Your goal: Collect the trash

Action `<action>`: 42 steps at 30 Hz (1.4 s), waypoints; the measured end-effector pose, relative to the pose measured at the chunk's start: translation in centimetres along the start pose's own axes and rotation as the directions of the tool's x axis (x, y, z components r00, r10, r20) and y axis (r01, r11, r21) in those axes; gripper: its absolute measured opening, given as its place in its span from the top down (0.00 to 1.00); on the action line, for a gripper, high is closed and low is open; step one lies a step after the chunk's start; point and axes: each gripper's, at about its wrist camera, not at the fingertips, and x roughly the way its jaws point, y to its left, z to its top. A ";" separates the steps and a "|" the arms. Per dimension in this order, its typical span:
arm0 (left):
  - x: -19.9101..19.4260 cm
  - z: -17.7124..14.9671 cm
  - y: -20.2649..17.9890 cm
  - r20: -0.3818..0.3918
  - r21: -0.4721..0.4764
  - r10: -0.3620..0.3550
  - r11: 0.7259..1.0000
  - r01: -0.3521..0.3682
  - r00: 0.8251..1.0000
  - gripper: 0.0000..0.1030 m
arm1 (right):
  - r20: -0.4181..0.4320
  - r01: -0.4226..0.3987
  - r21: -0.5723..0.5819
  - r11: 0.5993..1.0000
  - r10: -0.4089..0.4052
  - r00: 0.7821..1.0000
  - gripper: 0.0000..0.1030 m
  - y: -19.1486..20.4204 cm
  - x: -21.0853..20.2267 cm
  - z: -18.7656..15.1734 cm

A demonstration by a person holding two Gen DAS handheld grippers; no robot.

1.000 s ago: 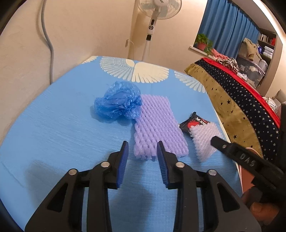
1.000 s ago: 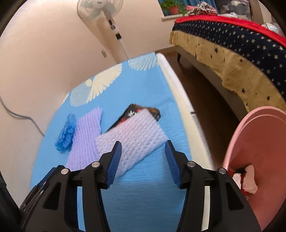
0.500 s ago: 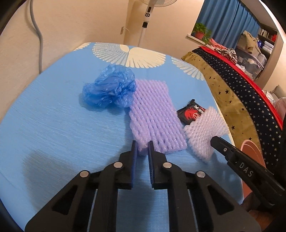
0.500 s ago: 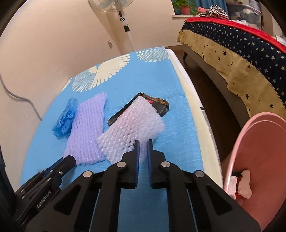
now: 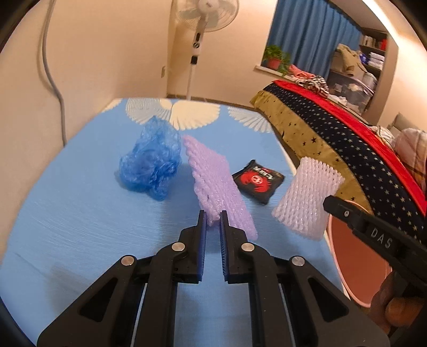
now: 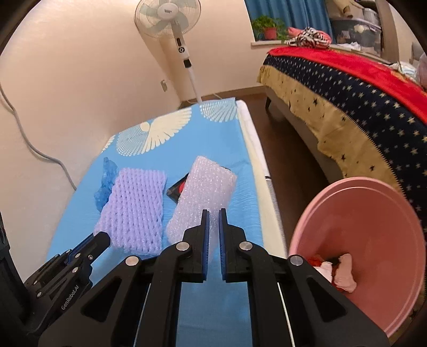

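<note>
My left gripper is shut on the near edge of a purple foam net and holds it lifted off the blue mat. My right gripper is shut on a white foam net, also lifted; the white net shows in the left wrist view too, and the purple net in the right wrist view. A crumpled blue plastic bag and a black-and-red wrapper lie on the mat. A pink bin with some trash inside stands on the floor to the right.
A bed with a starred cover stands past a strip of brown floor. A standing fan is at the mat's far end. The wall with a grey cable runs along the left.
Both grippers closed on their foam nets and then lifted them off the mat. The white net now hangs near the pink bin, uncovering the black-and-red wrapper.
</note>
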 end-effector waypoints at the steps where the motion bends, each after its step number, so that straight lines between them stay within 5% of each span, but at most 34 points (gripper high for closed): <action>1: -0.4 0.0 -0.1 0.006 0.004 0.000 1.000 0.000 1.000 0.91 | 0.011 0.005 -0.005 1.000 -0.005 1.000 0.93 0.0 -0.7 0.0; 24: -9.1 -1.1 -3.0 0.121 0.088 -0.028 0.996 0.018 0.992 0.91 | 0.158 0.056 -0.014 0.998 -0.053 0.986 0.93 -2.3 -12.6 -1.2; 42: -10.2 -1.6 -5.5 0.145 0.118 -0.080 0.991 0.063 0.986 0.91 | 0.185 0.115 -0.001 0.993 -0.113 0.976 0.93 -4.7 -15.3 -1.9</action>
